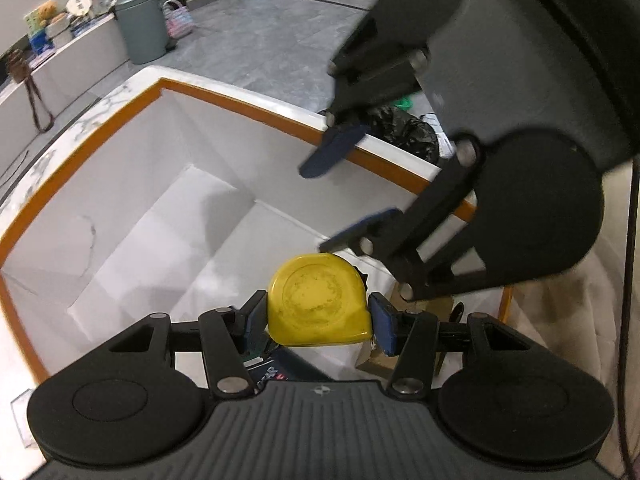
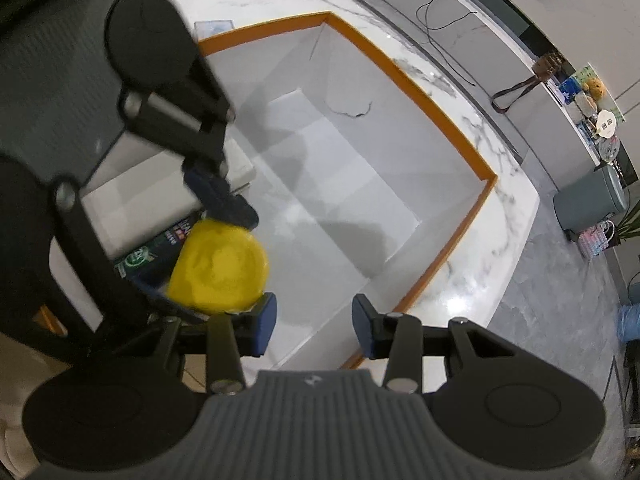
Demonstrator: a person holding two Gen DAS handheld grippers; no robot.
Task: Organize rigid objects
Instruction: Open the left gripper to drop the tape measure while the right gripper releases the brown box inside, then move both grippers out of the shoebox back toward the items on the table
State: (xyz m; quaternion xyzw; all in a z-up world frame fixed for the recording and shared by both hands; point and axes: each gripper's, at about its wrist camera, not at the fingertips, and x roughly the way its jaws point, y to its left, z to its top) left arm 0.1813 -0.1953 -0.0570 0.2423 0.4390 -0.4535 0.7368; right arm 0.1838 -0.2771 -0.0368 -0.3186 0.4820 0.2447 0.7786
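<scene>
My left gripper (image 1: 318, 322) is shut on a yellow tape measure (image 1: 320, 304) and holds it over the white, orange-rimmed recessed bin (image 1: 240, 100). The tape measure also shows in the right wrist view (image 2: 220, 268), held between the left gripper's blue pads (image 2: 224, 200). My right gripper (image 2: 314, 326) is open and empty above the bin (image 2: 400, 68); in the left wrist view it hangs at the upper right with its jaws wide apart (image 1: 340, 188). A dark printed box (image 2: 160, 248) lies under the tape measure.
White marble counter (image 2: 516, 208) surrounds the bin. A cardboard piece (image 1: 376, 360) and white cloth (image 1: 560, 312) lie at the right. A grey trash can (image 1: 142, 28) and a crumpled dark bag (image 1: 404, 132) stand on the floor beyond.
</scene>
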